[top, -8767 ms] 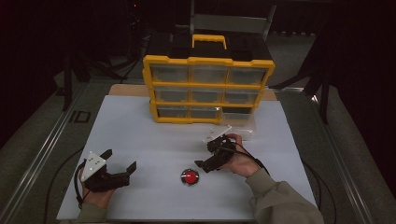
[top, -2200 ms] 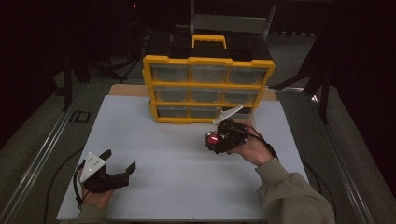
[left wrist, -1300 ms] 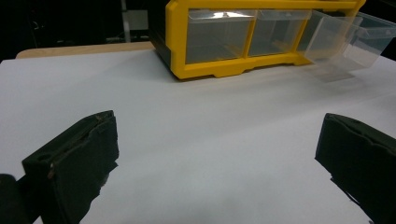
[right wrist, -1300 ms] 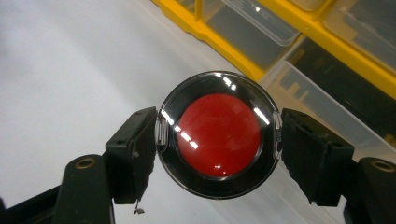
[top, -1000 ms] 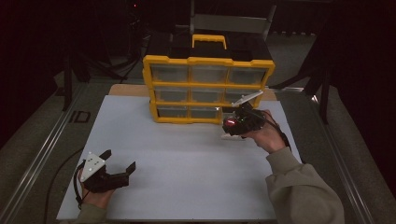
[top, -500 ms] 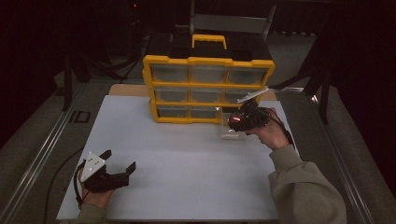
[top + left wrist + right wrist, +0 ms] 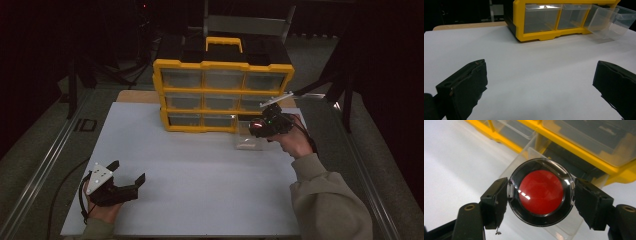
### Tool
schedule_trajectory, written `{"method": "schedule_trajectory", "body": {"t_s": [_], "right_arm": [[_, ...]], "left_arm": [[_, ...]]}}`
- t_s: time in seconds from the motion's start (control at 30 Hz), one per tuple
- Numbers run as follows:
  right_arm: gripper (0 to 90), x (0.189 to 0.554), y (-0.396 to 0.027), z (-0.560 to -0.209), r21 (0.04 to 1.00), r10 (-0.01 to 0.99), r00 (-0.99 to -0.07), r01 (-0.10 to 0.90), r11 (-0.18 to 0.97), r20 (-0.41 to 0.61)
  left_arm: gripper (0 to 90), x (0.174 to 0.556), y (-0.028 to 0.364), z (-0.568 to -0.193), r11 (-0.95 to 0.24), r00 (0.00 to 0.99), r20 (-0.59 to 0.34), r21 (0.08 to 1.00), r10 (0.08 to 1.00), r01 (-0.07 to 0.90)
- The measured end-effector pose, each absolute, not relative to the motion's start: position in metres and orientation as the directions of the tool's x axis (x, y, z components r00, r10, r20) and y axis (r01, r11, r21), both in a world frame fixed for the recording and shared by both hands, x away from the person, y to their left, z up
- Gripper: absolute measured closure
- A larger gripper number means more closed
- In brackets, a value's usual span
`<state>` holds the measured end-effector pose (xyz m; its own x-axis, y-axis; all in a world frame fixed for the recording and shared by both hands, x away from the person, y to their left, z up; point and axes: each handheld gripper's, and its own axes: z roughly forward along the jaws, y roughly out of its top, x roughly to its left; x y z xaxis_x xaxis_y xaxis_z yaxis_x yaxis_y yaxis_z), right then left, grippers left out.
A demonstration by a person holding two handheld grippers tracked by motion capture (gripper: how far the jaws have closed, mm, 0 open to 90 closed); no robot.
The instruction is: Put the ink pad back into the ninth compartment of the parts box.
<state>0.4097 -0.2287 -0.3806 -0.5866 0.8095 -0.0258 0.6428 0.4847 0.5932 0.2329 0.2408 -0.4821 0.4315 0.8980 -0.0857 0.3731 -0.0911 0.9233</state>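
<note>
A round black case with a red disc under a clear lid (image 7: 541, 192) sits between the jaws of my right gripper (image 7: 541, 195), which is shut on it. In the high view that gripper (image 7: 261, 127) holds the red case (image 7: 256, 126) over a pulled-out clear drawer (image 7: 248, 136) at the lower right of the yellow organizer (image 7: 222, 95). Through the right gripper view the clear drawer (image 7: 524, 160) lies just behind the case. My left gripper (image 7: 126, 175) rests open near the table's front left, nothing between its jaws (image 7: 541, 82).
The yellow organizer (image 7: 554, 17) with several clear drawers stands at the back of the white table (image 7: 190, 175), a black case with a yellow handle (image 7: 223, 42) on top. Dark floor and metal rails flank the table.
My right gripper has carried the red case up and to the right, from the table's middle toward the open drawer. The left gripper has stayed put.
</note>
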Motion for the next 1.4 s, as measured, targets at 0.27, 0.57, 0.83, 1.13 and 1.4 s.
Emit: {"method": "schedule_trajectory", "body": {"t_s": [0.27, 0.57, 0.83, 1.13, 1.4], "right_arm": [[29.7, 0.414, -0.235, -0.382, 0.592, 0.824, -0.566, 0.657, 0.468, -0.024], [29.7, 0.418, -0.239, -0.386, 0.586, 0.839, -0.544, 0.674, 0.450, -0.018], [29.7, 0.422, -0.242, -0.390, 0.575, 0.848, -0.529, 0.689, 0.442, -0.018], [29.7, 0.425, -0.245, -0.394, 0.568, 0.855, -0.518, 0.699, 0.435, -0.017], [29.7, 0.428, -0.249, -0.401, 0.554, 0.862, -0.507, 0.715, 0.427, -0.010]], "left_arm": [[0.1, 0.233, 0.241, -0.482, -0.093, 0.433, -0.085, 0.923, 0.897, 0.372], [0.1, 0.233, 0.241, -0.482, -0.093, 0.433, -0.085, 0.923, 0.897, 0.373], [0.1, 0.233, 0.241, -0.482, -0.092, 0.433, -0.086, 0.923, 0.898, 0.375], [0.1, 0.233, 0.240, -0.482, -0.093, 0.433, -0.086, 0.922, 0.897, 0.376], [0.1, 0.233, 0.240, -0.482, -0.094, 0.432, -0.085, 0.921, 0.898, 0.377]]}}
